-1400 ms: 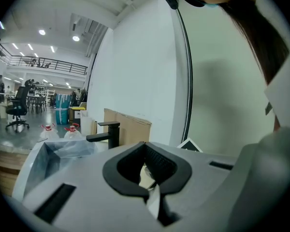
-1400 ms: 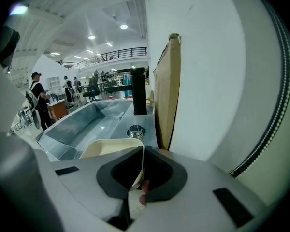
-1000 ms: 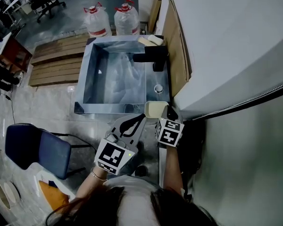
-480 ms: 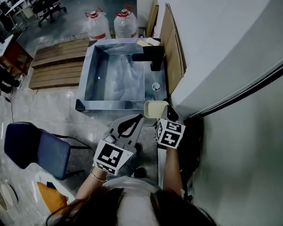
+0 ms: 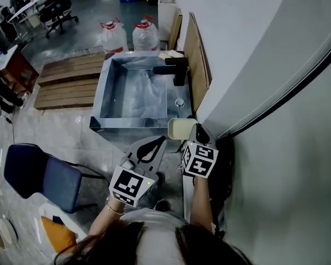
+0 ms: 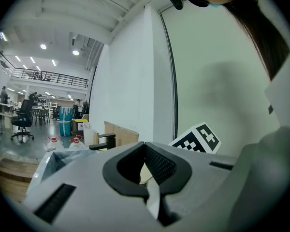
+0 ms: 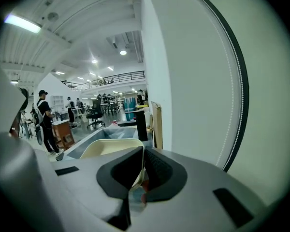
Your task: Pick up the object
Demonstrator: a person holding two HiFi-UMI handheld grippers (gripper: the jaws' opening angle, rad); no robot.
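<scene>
Steel sink (image 5: pixel 133 123) with black faucet (image 5: pixel 174 69) sits just beyond right claw's (image 5: pixel 193 131) cream bowl (image 5: pixel 179 129).

Overhead strip lamps (image 7: pixel 21 23) ahead of the right gripper (image 7: pixel 139 170) cast cool, even light; its near body is blurred. Both gripper views bow toward black corners. The head view is dim, the sink (image 5: pixel 106 93) ahead faintly glinting.

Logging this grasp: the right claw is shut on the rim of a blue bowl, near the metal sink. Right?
Not blue: the bowl is cream. The right gripper view shows the right claw shut on its rim, near the metal sink.
</scene>
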